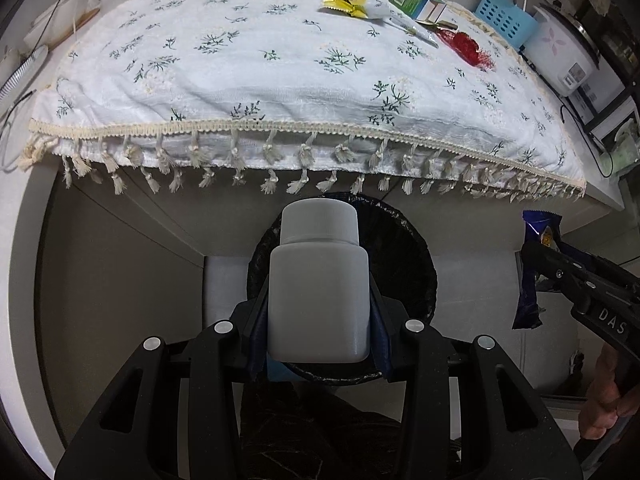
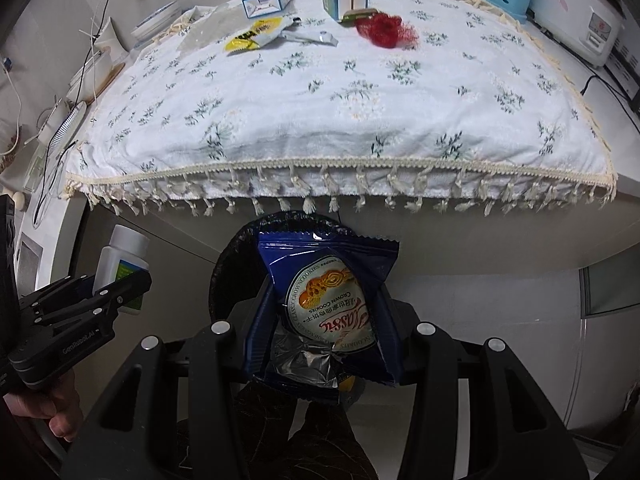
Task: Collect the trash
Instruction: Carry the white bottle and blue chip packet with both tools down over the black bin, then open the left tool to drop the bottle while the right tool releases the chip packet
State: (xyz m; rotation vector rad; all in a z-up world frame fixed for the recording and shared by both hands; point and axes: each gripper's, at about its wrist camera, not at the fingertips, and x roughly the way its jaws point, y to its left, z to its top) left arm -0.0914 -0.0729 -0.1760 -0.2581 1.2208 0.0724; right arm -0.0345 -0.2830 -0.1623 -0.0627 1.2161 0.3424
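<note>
A: 2 grippers loaded: left gripper [image 1: 318,300] is clamped on the white bottle [image 1: 318,280], right gripper [image 2: 326,312] on the blue cookie wrapper [image 2: 332,304], both over the black-lined bin [image 1: 416,264] near the table [image 1: 280,80].

B: So it's the drop step. Next, open both above the bin mouth; boxes and wrappers remain at the far edge.

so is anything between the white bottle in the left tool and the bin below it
Nothing visible: the white plastic screw-cap bottle, gripped by the left tool, hangs directly over the open mouth of the black-lined round bin, with no object between them.
</note>
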